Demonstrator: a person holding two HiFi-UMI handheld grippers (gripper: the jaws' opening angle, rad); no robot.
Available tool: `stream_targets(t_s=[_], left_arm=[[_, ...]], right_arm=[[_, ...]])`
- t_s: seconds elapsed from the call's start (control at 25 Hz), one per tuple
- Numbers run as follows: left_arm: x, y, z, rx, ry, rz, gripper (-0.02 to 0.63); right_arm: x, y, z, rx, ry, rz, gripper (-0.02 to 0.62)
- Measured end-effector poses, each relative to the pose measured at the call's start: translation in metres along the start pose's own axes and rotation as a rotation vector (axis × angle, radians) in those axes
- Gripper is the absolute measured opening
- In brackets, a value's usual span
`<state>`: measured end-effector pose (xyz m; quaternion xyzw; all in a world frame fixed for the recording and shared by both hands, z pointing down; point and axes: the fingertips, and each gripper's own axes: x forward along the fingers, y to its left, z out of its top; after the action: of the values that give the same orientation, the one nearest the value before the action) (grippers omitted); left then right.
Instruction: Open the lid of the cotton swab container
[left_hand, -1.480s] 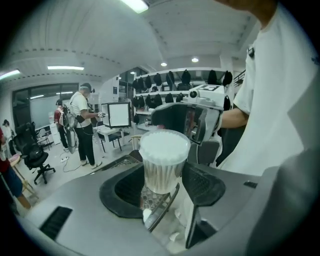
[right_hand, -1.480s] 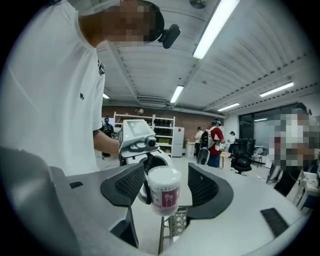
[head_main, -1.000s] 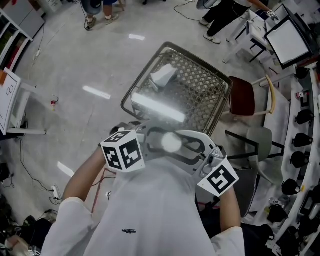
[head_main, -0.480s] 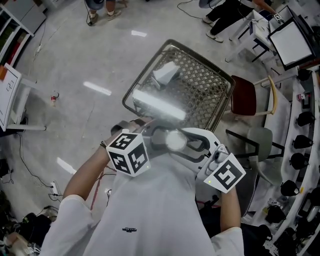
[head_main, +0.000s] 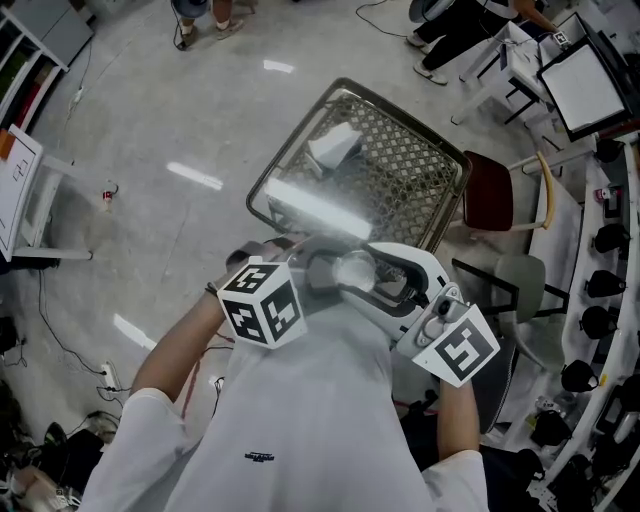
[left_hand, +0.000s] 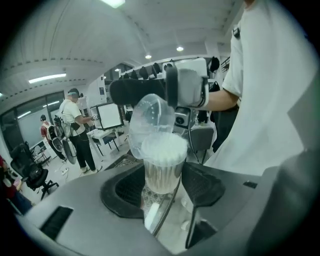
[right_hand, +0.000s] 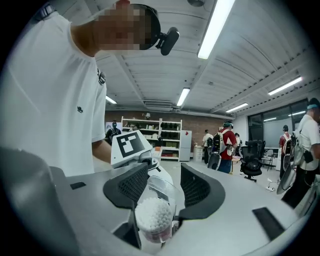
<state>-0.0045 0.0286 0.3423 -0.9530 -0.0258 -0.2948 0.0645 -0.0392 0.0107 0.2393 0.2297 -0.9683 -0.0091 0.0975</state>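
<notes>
Container: the clear cotton swab container (left_hand: 161, 175) is packed full of cotton swabs (left_hand: 164, 149), sticks down and white tips filling the mouth.
Lid: the clear lid (left_hand: 150, 117) is swung open and stands tilted above the rim, on the side toward the right gripper.
Place: the container is held in the air over the near edge of the shopping cart (head_main: 410, 170), close to the person's chest.
Left gripper (left_hand: 164, 186): its jaws pinch the container's body, one pad on each side.
Right gripper (right_hand: 163, 186): its jaws have just been closing; the open lid stands between them and the pads meet its edges.
Axis: the container stands upright, long axis vertical, mouth up.
Cart contents: a pale item I cannot identify lies at the far end of the cart.
</notes>
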Motion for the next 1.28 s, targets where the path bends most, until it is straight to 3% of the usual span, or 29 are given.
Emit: stream_targets(t_s=[0.44, 0.84, 1.28], left_arm=[[0.003, -0.012, 0.002, -0.006, -0.009, -0.022, 0.224], [0.011, -0.030, 0.010, 0.010, -0.035, -0.062, 0.224], [0.007, -0.021, 0.010, -0.056, -0.078, -0.038, 0.224]], right_arm=[[0.009, -0.025, 0.007, -0.014, -0.041, -0.099, 0.089], [0.023, -0.030, -0.017, 0.002, 0.067, -0.129, 0.057], [0.000, -0.046, -0.014, 0.035, 0.041, -0.210, 0.052]])
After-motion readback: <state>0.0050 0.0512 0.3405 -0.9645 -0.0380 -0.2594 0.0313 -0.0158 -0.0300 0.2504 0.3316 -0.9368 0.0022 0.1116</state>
